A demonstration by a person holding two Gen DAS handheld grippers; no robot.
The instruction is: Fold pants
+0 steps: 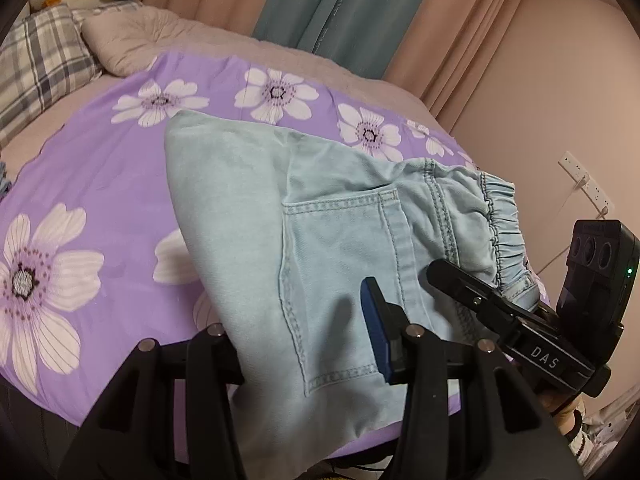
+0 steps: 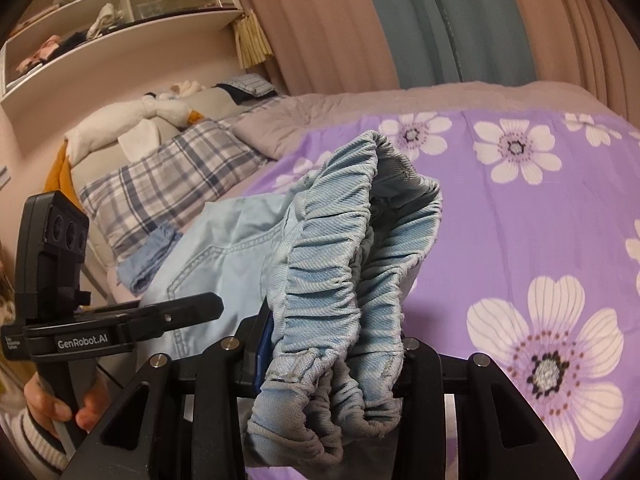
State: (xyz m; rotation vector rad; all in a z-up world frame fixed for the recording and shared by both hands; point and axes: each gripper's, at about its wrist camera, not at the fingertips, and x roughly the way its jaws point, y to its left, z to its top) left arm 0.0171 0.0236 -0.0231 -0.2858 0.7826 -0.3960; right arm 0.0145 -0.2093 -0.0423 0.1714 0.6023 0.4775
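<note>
Right fingers (image 2: 416, 364) pinching pants (image 2: 340, 280) waistband, left view shows pocket (image 1: 340, 264)

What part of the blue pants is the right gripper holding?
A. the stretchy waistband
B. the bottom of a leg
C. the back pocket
A: in the right wrist view the bunched, gathered waistband of the pants sits clamped in the right gripper.

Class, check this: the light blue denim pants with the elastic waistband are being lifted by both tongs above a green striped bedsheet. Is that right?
Not quite. The bedsheet is purple with white flowers, not green striped, as the right wrist view shows. The rest holds: the light blue denim pants with the elastic waistband are gripped by the left tongs and the right tongs.
</note>
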